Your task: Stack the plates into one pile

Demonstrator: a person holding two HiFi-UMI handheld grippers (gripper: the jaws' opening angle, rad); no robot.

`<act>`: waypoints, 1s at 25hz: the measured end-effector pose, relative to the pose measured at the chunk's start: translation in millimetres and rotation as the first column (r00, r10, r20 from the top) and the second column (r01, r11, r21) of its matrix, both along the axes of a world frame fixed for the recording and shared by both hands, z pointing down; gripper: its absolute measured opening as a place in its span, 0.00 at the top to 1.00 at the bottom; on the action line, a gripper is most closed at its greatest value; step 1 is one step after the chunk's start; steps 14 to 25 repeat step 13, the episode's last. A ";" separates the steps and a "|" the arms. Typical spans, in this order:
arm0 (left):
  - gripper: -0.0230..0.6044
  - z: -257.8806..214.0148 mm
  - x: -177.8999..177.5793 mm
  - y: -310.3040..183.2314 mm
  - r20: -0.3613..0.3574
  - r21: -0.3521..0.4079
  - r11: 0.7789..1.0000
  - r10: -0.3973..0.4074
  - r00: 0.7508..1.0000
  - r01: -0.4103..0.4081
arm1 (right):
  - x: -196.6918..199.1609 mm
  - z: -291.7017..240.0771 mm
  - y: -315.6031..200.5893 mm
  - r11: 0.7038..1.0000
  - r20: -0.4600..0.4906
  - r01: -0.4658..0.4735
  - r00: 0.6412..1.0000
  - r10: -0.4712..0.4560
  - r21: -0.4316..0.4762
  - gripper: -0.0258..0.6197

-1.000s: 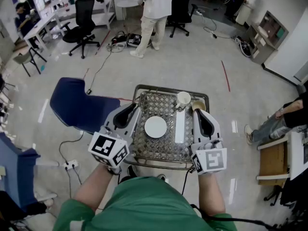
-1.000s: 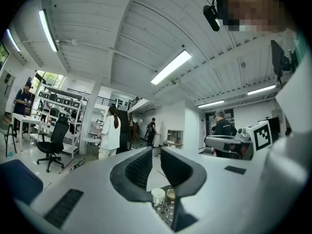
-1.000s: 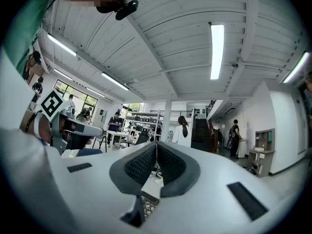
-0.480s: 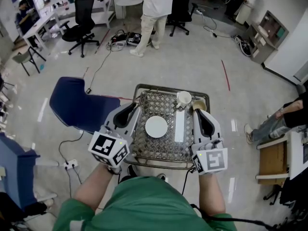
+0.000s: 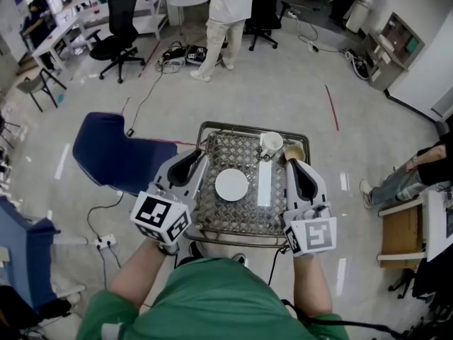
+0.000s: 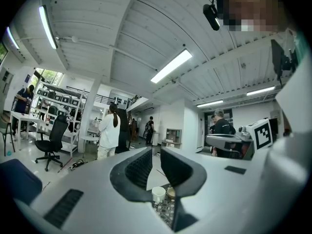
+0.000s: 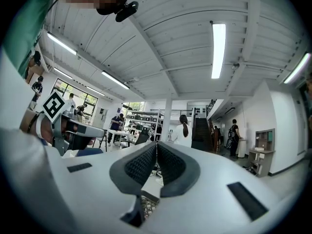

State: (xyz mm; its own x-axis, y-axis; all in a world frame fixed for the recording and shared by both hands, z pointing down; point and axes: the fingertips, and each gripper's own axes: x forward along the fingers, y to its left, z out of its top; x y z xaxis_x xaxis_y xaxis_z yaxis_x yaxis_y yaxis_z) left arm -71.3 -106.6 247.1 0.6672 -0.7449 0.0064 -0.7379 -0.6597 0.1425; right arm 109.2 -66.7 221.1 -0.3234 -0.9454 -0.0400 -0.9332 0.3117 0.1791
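left tool (image 5: 195, 160), right tool (image 5: 296, 167) unmoved; plate (image 5: 231, 185) same spot

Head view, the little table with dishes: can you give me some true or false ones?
The round white plate lies on the table. True.
The white cup stands on the round plate. False: it stands apart, near the table's far edge.
The right gripper holds a plate. False: its jaws are shut on nothing.
The long white plate lies beside the round plate, not stacked. True.
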 end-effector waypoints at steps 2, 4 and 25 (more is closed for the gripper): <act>0.86 -0.2 -0.7 -1.2 0.004 -0.005 1.000 0.001 1.000 -0.001 | -0.7 -0.3 -0.8 1.000 0.000 -0.002 1.000 0.002 -0.001 0.92; 0.86 0.4 -1.6 -2.2 0.006 -0.007 1.000 0.003 1.000 -0.003 | -1.8 -0.2 -1.3 1.000 0.000 -0.002 1.000 0.002 -0.002 0.92; 0.86 0.8 -14.8 -10.9 0.002 -0.001 1.000 0.017 1.000 -0.017 | -14.6 -0.5 -8.7 1.000 -0.006 -0.013 1.000 0.013 -0.009 0.92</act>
